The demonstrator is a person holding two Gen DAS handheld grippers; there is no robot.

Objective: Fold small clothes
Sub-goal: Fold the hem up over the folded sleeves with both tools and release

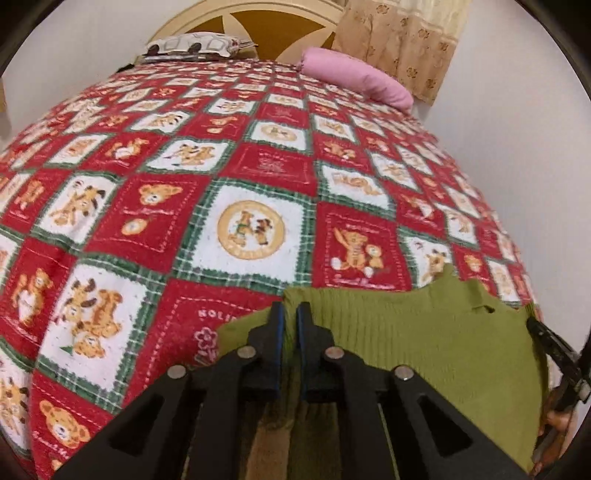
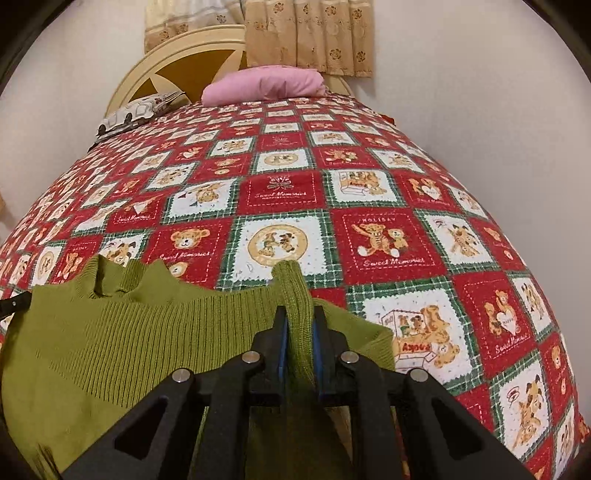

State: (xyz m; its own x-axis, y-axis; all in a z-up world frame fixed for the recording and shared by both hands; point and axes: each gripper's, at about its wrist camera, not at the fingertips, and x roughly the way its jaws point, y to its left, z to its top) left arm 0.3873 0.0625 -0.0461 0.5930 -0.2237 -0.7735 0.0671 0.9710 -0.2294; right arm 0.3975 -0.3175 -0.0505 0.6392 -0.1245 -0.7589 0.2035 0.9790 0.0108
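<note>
A green ribbed knit sweater [image 1: 424, 343] lies at the near edge of the bed, its neckline [image 2: 110, 284] toward the headboard. My left gripper [image 1: 290, 314] is shut on the sweater's left shoulder edge, with a thin layer of green fabric between its blue pads. My right gripper [image 2: 300, 317] is shut on a bunched fold of the sweater [image 2: 129, 332] at its right shoulder, and the knit sticks up past the fingertips. The sweater's lower part is hidden under both grippers.
A red, white and green teddy-bear bedspread [image 1: 251, 166] covers the whole bed. A pink pillow [image 2: 266, 83] and a patterned pillow [image 2: 133, 110] lie by the cream headboard [image 1: 258, 22]. Beige curtains [image 2: 310, 37] hang behind, and white walls flank the bed.
</note>
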